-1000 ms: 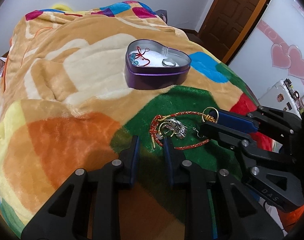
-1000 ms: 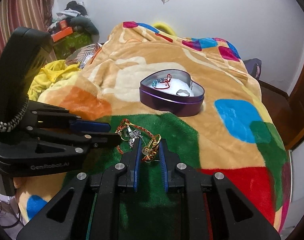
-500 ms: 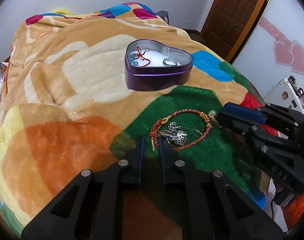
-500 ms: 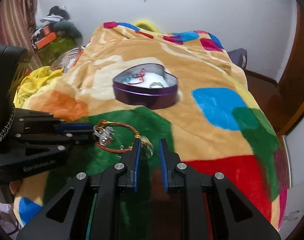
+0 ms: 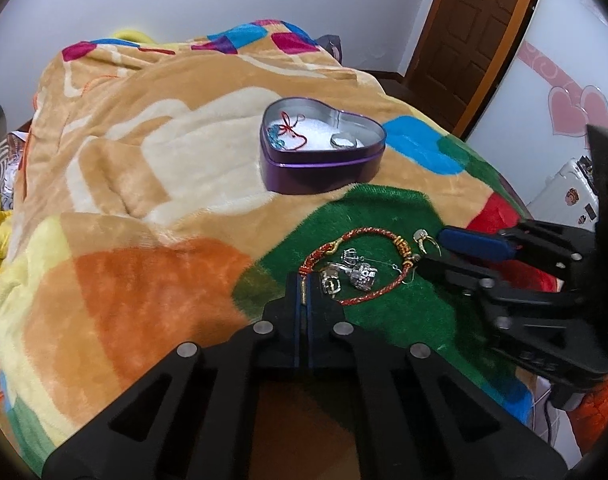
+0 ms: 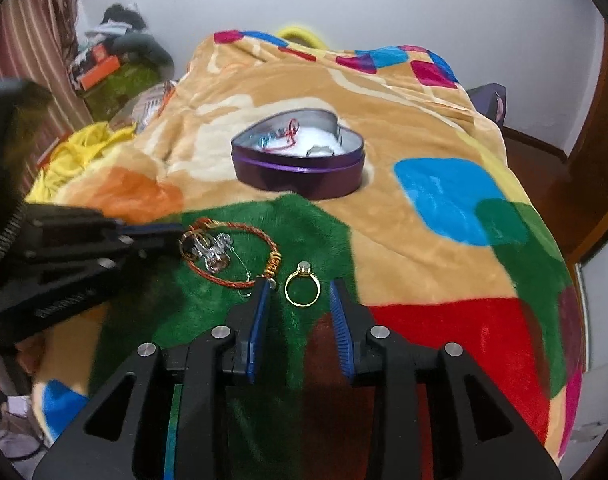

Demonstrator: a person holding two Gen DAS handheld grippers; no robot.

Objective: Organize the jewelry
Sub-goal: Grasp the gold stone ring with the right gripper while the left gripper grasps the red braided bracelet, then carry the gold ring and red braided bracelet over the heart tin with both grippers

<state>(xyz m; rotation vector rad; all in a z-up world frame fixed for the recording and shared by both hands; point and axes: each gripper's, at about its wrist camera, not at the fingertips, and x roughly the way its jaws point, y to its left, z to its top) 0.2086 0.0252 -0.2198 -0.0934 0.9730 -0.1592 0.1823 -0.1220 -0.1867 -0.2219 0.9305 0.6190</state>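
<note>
A: Two grippers over the blanket (image 5: 152,168), both on the green patch. Left gripper (image 5: 303,292) is clenched on the gold clasp end of the red cord bracelet (image 5: 368,236), which lies looped on the green w/ silver charms (image 5: 352,272) inside the loop.

B: And the right gripper (image 6: 300,300)?

A: Released, jaws wide apart. Gold ring (image 6: 302,290) lies flat on the blanket between its blue pads (image 6: 260,308), touching neither as far as I can tell. Ring is just right of the bracelet's gold-wire wrap.

B: Tin?

A: Purple heart tin (image 5: 324,168), lid off, farther back on the tan part, well apart from both grippers. White lining inside; a red string piece (image 5: 292,130) w/ blue beads at the left, a silver ring (image 5: 344,142) at the right.

B: Any text?

A: Raised lettering on the left gripper's body in the right-wrist view, too blurred to read. Stickers on a white case (image 5: 572,196) far right, illegible. Pink hearts (image 5: 580,110) on the wall by the brown door (image 5: 476,36).
</note>
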